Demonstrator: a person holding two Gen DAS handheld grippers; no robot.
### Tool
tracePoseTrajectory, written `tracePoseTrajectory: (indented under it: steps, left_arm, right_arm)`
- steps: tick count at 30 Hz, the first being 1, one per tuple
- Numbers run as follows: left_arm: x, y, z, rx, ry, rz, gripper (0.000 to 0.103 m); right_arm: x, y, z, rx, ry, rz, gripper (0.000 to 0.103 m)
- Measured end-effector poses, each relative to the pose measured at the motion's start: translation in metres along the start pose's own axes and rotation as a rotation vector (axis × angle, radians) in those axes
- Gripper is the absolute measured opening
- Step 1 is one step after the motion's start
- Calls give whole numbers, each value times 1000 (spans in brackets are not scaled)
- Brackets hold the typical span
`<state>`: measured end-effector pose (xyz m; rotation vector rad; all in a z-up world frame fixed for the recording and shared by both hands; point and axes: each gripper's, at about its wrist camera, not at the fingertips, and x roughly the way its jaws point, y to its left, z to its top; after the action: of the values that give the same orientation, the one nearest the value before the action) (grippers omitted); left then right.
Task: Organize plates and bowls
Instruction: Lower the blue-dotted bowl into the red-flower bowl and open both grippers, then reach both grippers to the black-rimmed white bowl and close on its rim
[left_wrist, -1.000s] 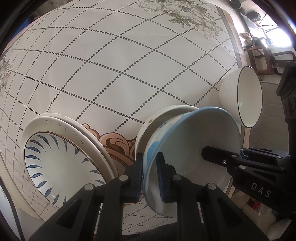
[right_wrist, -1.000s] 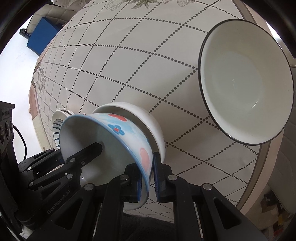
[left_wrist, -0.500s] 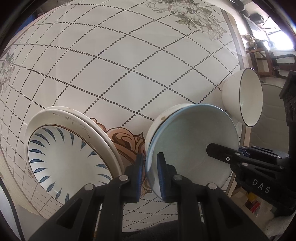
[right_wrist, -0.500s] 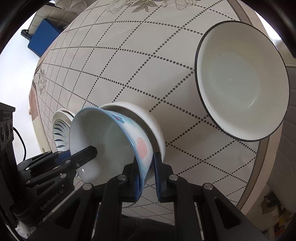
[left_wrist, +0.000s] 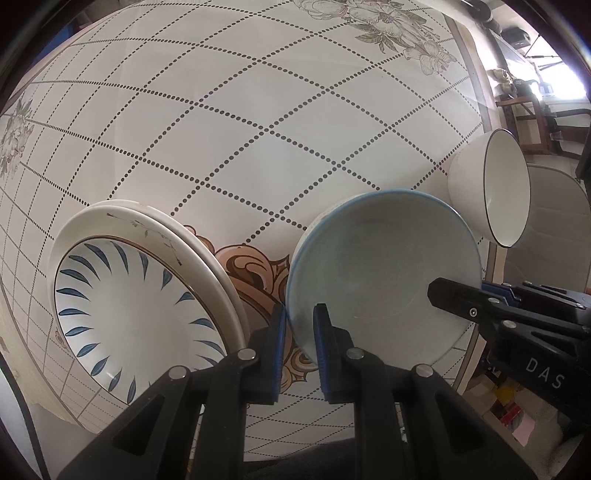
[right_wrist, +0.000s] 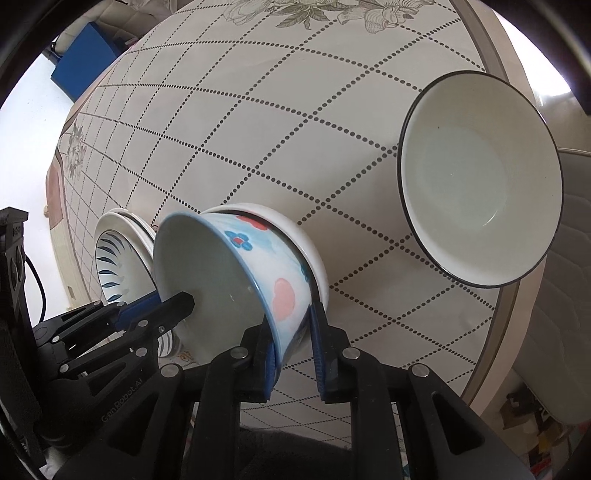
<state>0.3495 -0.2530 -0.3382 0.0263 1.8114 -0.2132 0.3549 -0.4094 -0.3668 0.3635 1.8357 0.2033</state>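
Note:
A blue-rimmed flowered bowl (left_wrist: 384, 273) (right_wrist: 258, 273) sits nested in a plain white bowl (right_wrist: 310, 251) near the table's front edge. My left gripper (left_wrist: 299, 328) straddles its near rim with the jaws slightly apart. My right gripper (right_wrist: 293, 347) straddles the opposite rim, its jaws wider apart, and also shows in the left wrist view (left_wrist: 461, 299). Stacked plates, the top one with blue leaf marks (left_wrist: 136, 299) (right_wrist: 114, 266), lie to the left. A black-rimmed white bowl (left_wrist: 491, 192) (right_wrist: 480, 199) stands to the right.
The round table (left_wrist: 258, 110) has a dotted-grid cloth with flower prints; its edge (right_wrist: 517, 295) runs close beside the black-rimmed bowl. A grey chair (right_wrist: 569, 295) stands past that edge. Floor clutter (left_wrist: 509, 413) lies below.
The flowered bowl has been lowered and settled into the white bowl. Both grippers' jaws have widened around its rim, the right more than the left.

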Motion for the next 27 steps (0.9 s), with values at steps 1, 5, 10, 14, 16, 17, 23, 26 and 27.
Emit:
tracePoseTrajectory:
  steps: [1,5,10,14,16,17,23,26,27]
  left_arm:
    - [-1,-1,0,0,-1,0,14]
    - [-3,-3,-1,2,-7,5,14]
    - [-5,-6,-4,2,-17,22,14]
    - [-20,-9,-7,-11,-53,56,14]
    - [-32,-13,-9,-4,-97,74,15]
    - [-40,-18,-10,8,-122,84,15]
    - [-78,-59,1,83,-249,152,33]
    - [-81,-82,21,117,-233,129,37]
    - [-79,-88,30,123,-216,113,37]
  right_arm:
    - [-2,-1,-1,3,-2,-11,19]
    - [-7,-9,-6,19,-17,5,19]
    - [-6,-20,-11,29,-24,24,13]
    - [-7,-21,-18,13,-42,26,13]
    - [-14,-22,-21,18,-70,36,13]
    - [-19,-24,-23,20,-83,43,13]
    - [-60,-49,-34,49,-195,28,76]
    - [-83,-74,-37,72,-248,13,92]
    - [-88,-83,-37,84,-256,9,92]
